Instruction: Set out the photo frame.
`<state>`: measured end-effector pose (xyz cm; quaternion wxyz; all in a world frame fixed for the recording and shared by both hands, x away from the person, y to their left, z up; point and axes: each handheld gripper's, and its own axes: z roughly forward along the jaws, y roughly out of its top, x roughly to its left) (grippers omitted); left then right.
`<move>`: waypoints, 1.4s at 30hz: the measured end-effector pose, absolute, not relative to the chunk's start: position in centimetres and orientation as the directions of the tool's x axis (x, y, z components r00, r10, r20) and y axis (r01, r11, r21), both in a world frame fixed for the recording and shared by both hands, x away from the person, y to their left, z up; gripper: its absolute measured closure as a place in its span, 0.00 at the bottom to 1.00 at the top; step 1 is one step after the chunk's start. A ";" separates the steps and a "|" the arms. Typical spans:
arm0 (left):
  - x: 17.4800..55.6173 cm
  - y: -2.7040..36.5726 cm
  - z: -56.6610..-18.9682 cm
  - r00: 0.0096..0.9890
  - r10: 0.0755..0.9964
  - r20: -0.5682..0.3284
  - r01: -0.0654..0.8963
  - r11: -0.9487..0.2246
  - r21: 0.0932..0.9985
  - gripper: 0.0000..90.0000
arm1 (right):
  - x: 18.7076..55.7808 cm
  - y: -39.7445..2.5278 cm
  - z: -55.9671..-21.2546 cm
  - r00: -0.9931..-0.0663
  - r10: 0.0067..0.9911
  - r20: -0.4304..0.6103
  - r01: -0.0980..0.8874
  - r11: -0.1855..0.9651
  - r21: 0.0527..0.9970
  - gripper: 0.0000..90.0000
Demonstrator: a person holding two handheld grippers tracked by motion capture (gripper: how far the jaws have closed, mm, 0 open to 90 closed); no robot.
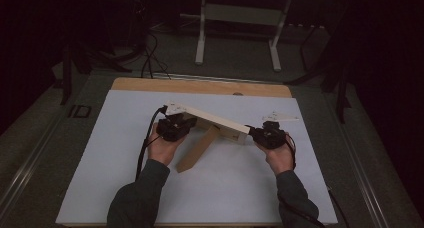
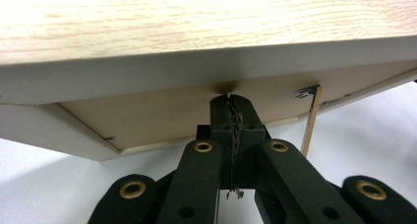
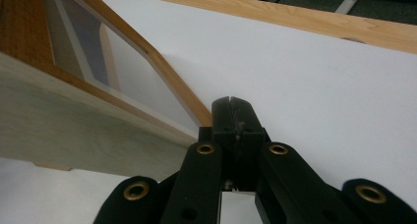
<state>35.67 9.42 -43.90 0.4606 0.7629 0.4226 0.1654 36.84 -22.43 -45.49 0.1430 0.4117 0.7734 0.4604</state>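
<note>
**Wooden frame assembly: handling properties and grip points**

The wooden frame sits near the centre of the white table cover, raised off the surface and tilted, with its long pale rail running from about 10 o'clock to 4 o'clock in the high view. A second wooden piece slopes down from under the rail towards 7 o'clock and touches the cover at its lower end. In the right gripper view the frame shows a clear or pale panel set inside wooden borders; whether it is glass or plastic cannot be told.

The assembly looks stiff and light to moderate in weight. The panel is judged the fragile part, and the smooth edge banding may be slippery. Hold is best taken on the solid rail ends, never on the panel.

The left gripper is at the 10 o'clock end, below the rail. In its own view the left gripper has its jaws pressed together, tips against the underside of the frame; nothing is seen between them.

The right gripper meets the 4 o'clock end. In its own view the right gripper also has its jaws pressed together, beside the frame's corner, pinching nothing visible.

The risk is judged to be slippage, as the frame rests on the tips and is not clamped.
</note>
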 end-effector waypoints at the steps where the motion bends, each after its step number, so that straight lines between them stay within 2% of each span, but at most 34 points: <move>1: 35.6 9.4 -43.9 0.589 0.796 -0.139 0.492 -0.216 0.844 1.00 | 36.8 -22.4 -45.5 -0.619 0.769 0.158 0.505 0.236 0.830 1.00; 42: 34.6 5.6 -42.9 0.680 0.728 -0.089 0.443 -0.311 0.841 1.00 | 35.7 -21.5 -45.4 -0.655 0.746 0.121 0.478 0.285 0.831 1.00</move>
